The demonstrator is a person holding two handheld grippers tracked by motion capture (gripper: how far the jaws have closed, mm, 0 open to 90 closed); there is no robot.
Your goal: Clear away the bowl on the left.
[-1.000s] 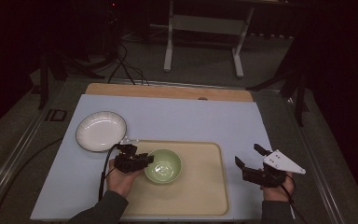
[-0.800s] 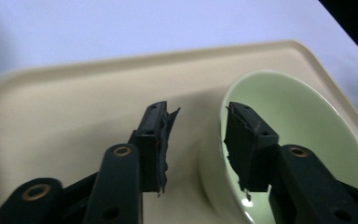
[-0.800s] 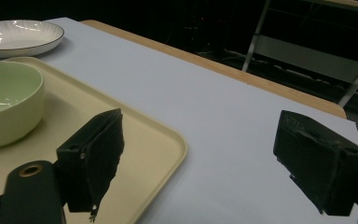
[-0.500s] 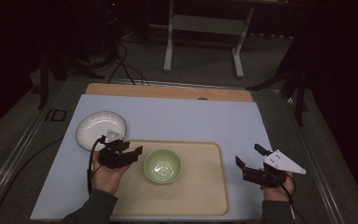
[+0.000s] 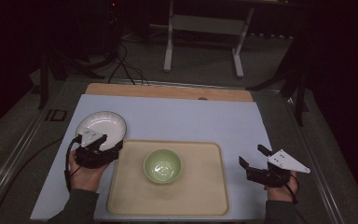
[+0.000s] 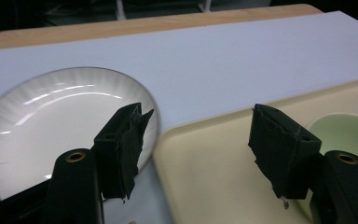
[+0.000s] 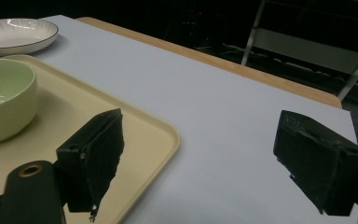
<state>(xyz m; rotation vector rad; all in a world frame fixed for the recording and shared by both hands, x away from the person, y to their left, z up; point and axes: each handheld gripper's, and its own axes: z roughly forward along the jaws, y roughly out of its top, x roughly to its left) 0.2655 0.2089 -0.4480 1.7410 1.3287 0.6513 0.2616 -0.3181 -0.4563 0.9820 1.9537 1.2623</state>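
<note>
Left hand-held gripper (image 5: 113, 145), jaws wide, is hovering over plate (image 5: 101, 126) rim; closing off-centre risks tipping it.

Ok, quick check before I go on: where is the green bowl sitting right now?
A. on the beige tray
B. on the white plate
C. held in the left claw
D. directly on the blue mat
A: the green bowl rests near the middle of the beige tray, apart from the white plate on the mat, and the open left claw grips nothing.
</note>
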